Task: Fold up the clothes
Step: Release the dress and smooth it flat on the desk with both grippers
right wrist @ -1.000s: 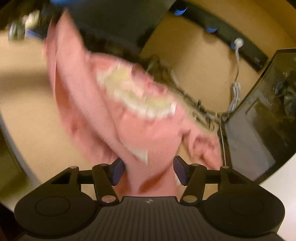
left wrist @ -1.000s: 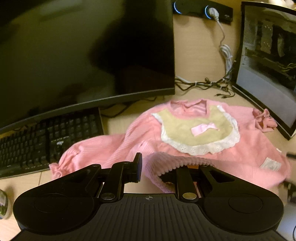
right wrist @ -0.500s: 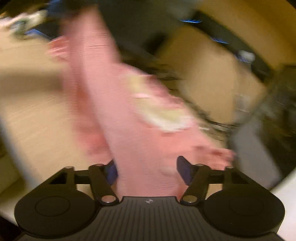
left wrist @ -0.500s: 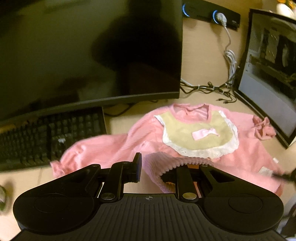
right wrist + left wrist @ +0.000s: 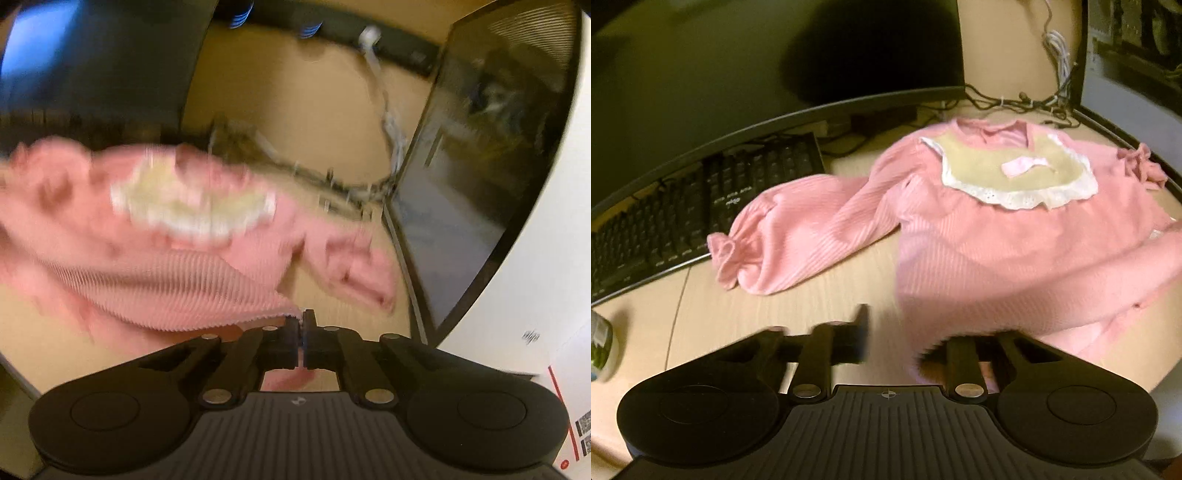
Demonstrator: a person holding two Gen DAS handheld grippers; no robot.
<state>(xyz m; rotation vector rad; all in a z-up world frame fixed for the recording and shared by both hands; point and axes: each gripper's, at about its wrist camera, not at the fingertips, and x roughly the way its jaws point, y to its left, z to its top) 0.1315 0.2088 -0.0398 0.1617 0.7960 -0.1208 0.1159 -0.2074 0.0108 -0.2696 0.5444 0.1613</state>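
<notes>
A wooden desk [image 5: 768, 314] crowded with a monitor [image 5: 775, 66] and keyboard [image 5: 683, 218]; a pink sweater [image 5: 1015, 236] lies spread on it, hem lifted.

The right gripper [image 5: 303, 332] has its jaws pressed together, pinching the ribbed hem corner. The left gripper [image 5: 905, 336] shows one finger bare, the other buried in hem fabric; it looks clamped on the hem. This seems the first fold: next, carry the hem toward the collar evenly.
</notes>
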